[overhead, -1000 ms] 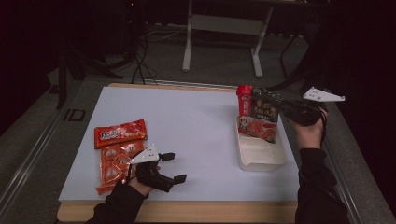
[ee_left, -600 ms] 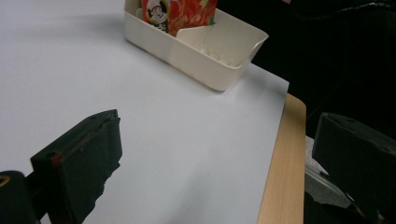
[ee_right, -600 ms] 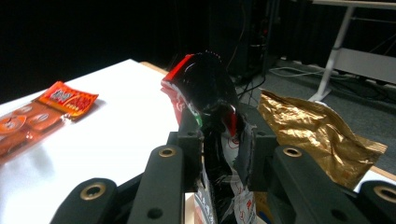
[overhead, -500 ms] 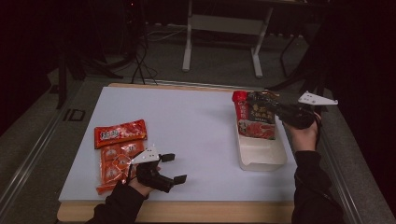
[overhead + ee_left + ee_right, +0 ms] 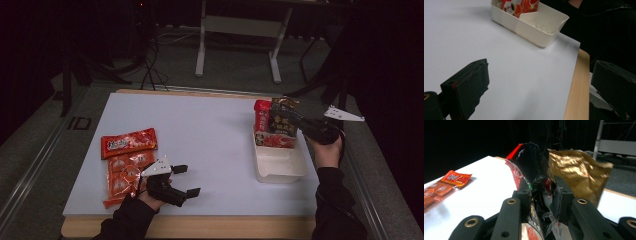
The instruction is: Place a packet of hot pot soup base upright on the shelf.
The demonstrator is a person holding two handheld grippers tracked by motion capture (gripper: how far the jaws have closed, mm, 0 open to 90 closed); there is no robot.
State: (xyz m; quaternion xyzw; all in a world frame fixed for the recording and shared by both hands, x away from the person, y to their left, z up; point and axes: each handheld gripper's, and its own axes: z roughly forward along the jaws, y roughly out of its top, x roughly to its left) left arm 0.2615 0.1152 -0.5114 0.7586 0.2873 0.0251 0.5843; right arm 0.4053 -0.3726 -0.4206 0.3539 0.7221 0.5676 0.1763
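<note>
My right gripper [image 5: 284,116] is at the table's right, over the far end of the white tray [image 5: 280,170]. It is shut on a dark snack packet [image 5: 534,165] with a gold back [image 5: 284,125], held upright in the tray. A red packet [image 5: 261,117] stands just left of it in the tray. My left gripper [image 5: 187,180] rests open near the front edge with nothing between its jaws. Beside it on the left lie orange snack packets [image 5: 129,142]. The left gripper view looks across the bare table to the tray [image 5: 541,27].
The white tabletop [image 5: 210,135] is bare between the orange packets and the tray. The tray's near half [image 5: 282,162] holds nothing. A wooden strip [image 5: 576,95] runs along the table's front edge. A metal stand [image 5: 240,25] is on the dark floor beyond.
My right gripper has come down and a little left with the dark packet, lowering it into the tray's far end. The left gripper has stayed put.
</note>
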